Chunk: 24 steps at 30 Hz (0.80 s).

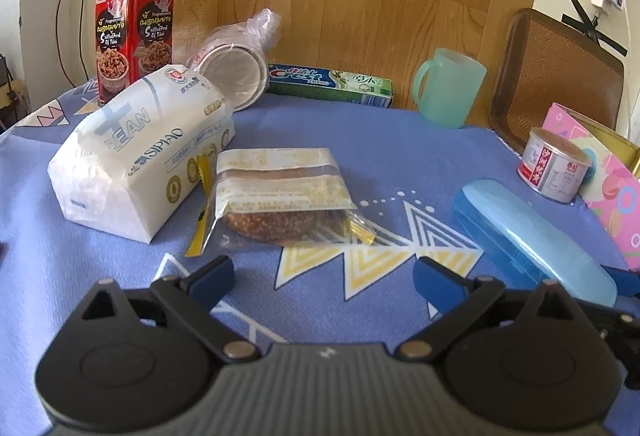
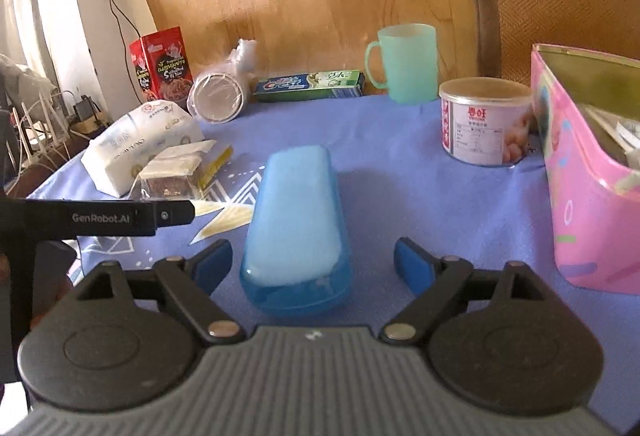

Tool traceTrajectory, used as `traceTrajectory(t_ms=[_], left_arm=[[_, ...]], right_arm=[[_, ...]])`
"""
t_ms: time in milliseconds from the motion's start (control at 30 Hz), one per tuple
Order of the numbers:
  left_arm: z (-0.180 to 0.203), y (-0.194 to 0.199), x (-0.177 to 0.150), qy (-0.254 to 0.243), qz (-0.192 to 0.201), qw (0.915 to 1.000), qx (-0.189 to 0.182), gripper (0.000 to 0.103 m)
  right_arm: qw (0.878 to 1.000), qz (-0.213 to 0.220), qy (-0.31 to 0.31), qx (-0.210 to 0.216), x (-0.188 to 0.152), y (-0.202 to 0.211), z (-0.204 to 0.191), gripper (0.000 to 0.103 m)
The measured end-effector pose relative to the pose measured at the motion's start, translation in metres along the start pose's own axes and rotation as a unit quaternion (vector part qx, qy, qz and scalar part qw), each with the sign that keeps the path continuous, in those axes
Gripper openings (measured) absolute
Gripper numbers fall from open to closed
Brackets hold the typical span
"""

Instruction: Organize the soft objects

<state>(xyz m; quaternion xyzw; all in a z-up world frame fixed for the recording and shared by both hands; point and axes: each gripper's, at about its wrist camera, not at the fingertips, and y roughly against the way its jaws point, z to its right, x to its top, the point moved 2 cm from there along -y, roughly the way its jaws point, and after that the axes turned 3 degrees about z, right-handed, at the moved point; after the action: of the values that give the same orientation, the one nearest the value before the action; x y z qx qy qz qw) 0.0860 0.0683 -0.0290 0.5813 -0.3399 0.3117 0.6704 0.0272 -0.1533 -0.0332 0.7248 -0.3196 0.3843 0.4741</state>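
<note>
A white tissue pack (image 1: 136, 155) lies on the blue tablecloth at the left, and a bagged seeded bread round (image 1: 280, 195) lies beside it. My left gripper (image 1: 324, 276) stands open just in front of the bread bag, its pads apart from it. In the right wrist view the same tissue pack (image 2: 136, 143) and bread bag (image 2: 176, 171) sit at the left. My right gripper (image 2: 312, 264) is open with the near end of a blue glasses case (image 2: 296, 228) between its fingers, and the pads stand clear of it.
A red snack tin (image 1: 134, 31), a bagged stack of cups (image 1: 236, 71), a toothpaste box (image 1: 328, 83) and a green mug (image 1: 450, 91) line the back edge. A small can (image 2: 484, 119) and a pink box (image 2: 592, 171) stand at the right. A brown chair back (image 1: 556, 75) rises behind.
</note>
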Motion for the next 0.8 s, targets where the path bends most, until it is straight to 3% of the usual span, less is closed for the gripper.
traceTrajectory(t_ms=[300,800], left_arm=[[-0.001,-0.003,0.002,-0.004,-0.003,1.0,0.002,0.102],[-0.005,-0.003,0.003,0.003,-0.001,0.9999,-0.01,0.103]], right_arm=[[1.0,0.004,0.014,0.026,-0.003,0.008,0.01,0.09],[1.0,0.013,0.009,0.024,-0.003,0.011,0.013,0.09]])
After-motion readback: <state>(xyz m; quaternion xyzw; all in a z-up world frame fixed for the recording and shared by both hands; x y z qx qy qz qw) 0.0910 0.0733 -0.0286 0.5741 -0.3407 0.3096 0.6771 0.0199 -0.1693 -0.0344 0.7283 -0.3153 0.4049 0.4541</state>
